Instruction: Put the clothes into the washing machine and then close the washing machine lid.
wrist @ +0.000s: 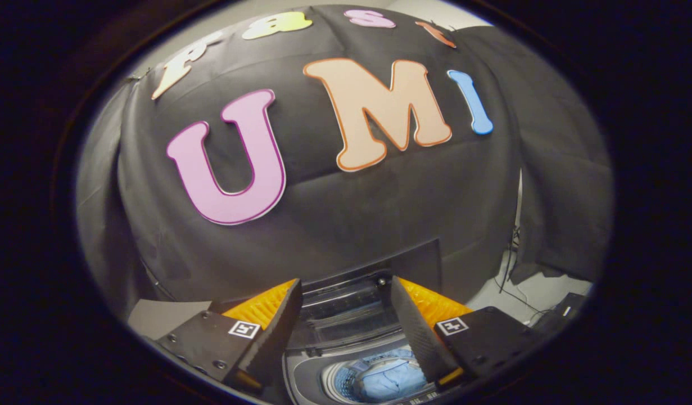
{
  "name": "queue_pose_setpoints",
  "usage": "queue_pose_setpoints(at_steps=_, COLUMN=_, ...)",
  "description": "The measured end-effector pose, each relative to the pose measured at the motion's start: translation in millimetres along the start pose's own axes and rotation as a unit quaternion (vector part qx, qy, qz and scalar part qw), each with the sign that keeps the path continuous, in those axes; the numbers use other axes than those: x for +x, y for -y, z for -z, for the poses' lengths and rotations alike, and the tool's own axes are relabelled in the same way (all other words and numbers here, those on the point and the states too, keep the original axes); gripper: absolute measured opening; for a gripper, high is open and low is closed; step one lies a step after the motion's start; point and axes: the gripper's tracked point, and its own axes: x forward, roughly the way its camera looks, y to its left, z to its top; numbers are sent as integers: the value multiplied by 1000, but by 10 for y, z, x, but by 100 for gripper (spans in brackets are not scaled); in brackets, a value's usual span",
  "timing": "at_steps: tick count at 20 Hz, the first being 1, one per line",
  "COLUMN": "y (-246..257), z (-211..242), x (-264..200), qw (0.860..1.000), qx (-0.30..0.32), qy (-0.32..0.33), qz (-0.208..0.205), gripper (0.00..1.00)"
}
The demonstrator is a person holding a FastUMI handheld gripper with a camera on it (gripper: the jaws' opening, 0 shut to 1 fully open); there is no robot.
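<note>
Against the black cloth wall, light-blue clothes [392, 378] lay inside the grey top-loading washing machine [309, 374] — the gripper [346, 329] spread, empty — closing the raised dark lid [346, 306] seemingly came next.

Scene is lit dimly overall, w/ soft, even light; no hard shadows are cast on the booth wall [379, 214]. Strong fisheye bending is seen twd the rim, where straight folds are curved. Centre is rendered fairly sharp; gripper [346, 315] fingers, spread apart w/ nothing between, are slightly soft. Washing machine [346, 365] drum interior is brightened, pale blue clothes [390, 379] mildly blurred. No glare is noted.
</note>
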Motion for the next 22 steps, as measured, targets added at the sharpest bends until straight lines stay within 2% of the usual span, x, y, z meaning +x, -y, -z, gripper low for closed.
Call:
queue_pose_setpoints(at_steps=2, y=-121, z=-28, x=152, qw=1000, qx=0, qy=11, qz=-7, gripper=98)
queue_pose_setpoints(at_steps=5, y=-176, z=-10, x=361, qw=999, qx=-20, qy=29, qz=13, gripper=97)
queue_pose_setpoints(at_steps=10, y=-505, z=-102, x=668, qw=997, qx=-31, qy=69, qz=-10, gripper=98)
queue_pose_setpoints(at_steps=15, y=-502, z=59, x=957, qw=996, qx=-69, qy=62, qz=14, gripper=97)
queue_pose_setpoints(at_steps=20, y=-521, z=126, x=998, qw=986, qx=-147, qy=79, qz=10, gripper=98)
queue_pose_setpoints(at_steps=22, y=-468, z=146, x=927, qw=989, qx=-124, qy=84, qz=9, gripper=99)
